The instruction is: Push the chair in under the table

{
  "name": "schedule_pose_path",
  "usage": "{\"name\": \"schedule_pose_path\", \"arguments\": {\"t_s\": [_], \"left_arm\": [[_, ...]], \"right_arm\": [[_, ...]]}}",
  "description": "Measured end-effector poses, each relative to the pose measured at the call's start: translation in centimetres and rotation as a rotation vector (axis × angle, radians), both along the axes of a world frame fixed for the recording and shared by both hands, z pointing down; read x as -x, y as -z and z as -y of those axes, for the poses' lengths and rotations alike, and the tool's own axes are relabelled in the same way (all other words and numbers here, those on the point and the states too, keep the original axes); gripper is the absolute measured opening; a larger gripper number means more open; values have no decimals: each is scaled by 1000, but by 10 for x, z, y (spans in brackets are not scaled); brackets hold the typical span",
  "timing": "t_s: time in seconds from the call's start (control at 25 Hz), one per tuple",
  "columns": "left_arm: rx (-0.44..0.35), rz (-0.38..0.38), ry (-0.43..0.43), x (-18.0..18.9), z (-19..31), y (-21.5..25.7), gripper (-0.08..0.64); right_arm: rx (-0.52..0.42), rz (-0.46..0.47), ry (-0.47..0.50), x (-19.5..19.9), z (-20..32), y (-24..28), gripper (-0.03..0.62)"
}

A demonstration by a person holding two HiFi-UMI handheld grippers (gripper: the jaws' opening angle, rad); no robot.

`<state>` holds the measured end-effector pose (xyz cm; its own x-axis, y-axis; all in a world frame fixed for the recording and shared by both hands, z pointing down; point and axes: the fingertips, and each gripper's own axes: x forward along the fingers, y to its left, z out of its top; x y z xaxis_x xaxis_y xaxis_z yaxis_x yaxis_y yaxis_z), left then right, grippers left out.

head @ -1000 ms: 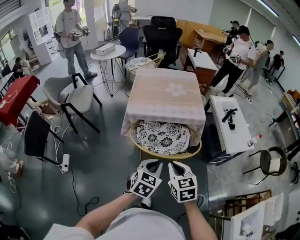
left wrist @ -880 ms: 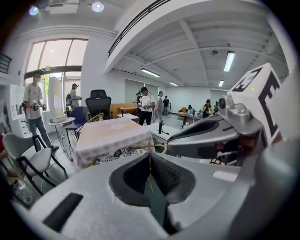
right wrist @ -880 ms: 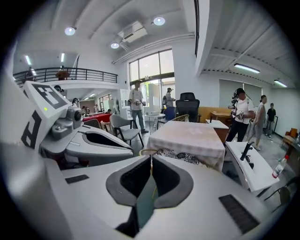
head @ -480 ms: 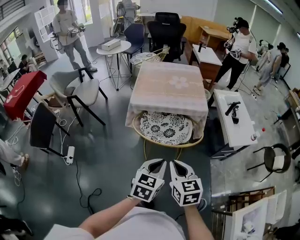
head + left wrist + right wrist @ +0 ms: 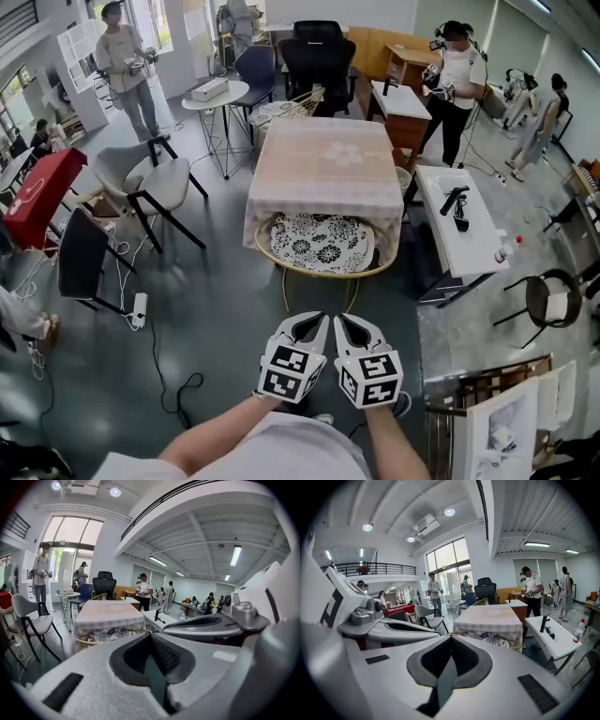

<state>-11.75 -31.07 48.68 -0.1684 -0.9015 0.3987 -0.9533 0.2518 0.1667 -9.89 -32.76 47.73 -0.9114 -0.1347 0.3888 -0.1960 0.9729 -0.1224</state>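
Note:
The table (image 5: 323,169) wears a pale pink cloth and stands mid-room. Under its near edge sits the wicker chair (image 5: 322,242) with a black-and-white floral cushion; only its front rim and seat stick out. My left gripper (image 5: 314,323) and right gripper (image 5: 345,323) hover side by side near the bottom of the head view, short of the chair and touching nothing. Both are shut and empty. The left gripper view shows the left gripper (image 5: 150,637) with its jaws together, the table (image 5: 108,613) beyond. The right gripper (image 5: 451,639) looks the same, facing the table (image 5: 487,618) and chair (image 5: 487,638).
A white side table (image 5: 459,230) stands right of the table, a grey chair (image 5: 150,183) and a black chair (image 5: 80,258) to the left. Cables (image 5: 155,375) trail on the floor at left. Framed pictures (image 5: 497,431) lean at bottom right. People stand at the back.
Both grippers have drawn back from the chair's front rim, leaving a gap of floor. Their jaws, slightly apart before, are now together. The chair stays tucked under the table.

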Motion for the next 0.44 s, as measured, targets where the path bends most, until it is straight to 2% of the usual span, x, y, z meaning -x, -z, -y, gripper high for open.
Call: {"name": "schedule_pose_path", "arguments": {"t_s": [0.44], "left_arm": [[10, 10, -1, -15, -1, 4, 5]], "right_arm": [[6, 9, -1, -13, -3, 4, 3]]}}
